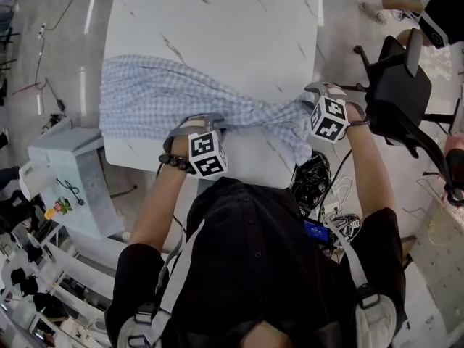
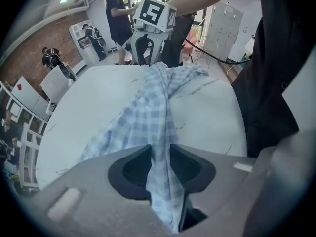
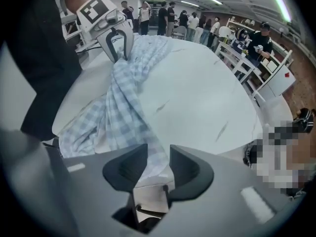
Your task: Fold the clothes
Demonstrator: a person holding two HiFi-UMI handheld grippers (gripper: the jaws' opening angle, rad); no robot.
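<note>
A light blue checked shirt [image 1: 159, 96] lies bunched in a band across the near half of the white marble table [image 1: 217, 27]. My left gripper [image 1: 205, 125] points down at the shirt's near edge, left of centre. In the left gripper view its jaws [image 2: 160, 154] are shut on a fold of the shirt [image 2: 148, 117]. My right gripper [image 1: 319, 93] holds the shirt's right end at the table's right edge. In the right gripper view the jaws [image 3: 159, 157] pinch the cloth [image 3: 123, 107], and a pale patch shows between them. The cloth runs taut between both grippers.
A black office chair [image 1: 399, 93] stands close to the table's right side. A white cart [image 1: 72, 172] sits by the near left corner. Cables and a power strip [image 1: 315, 183] lie on the floor under the near right corner. Several people [image 3: 168, 16] stand beyond the table.
</note>
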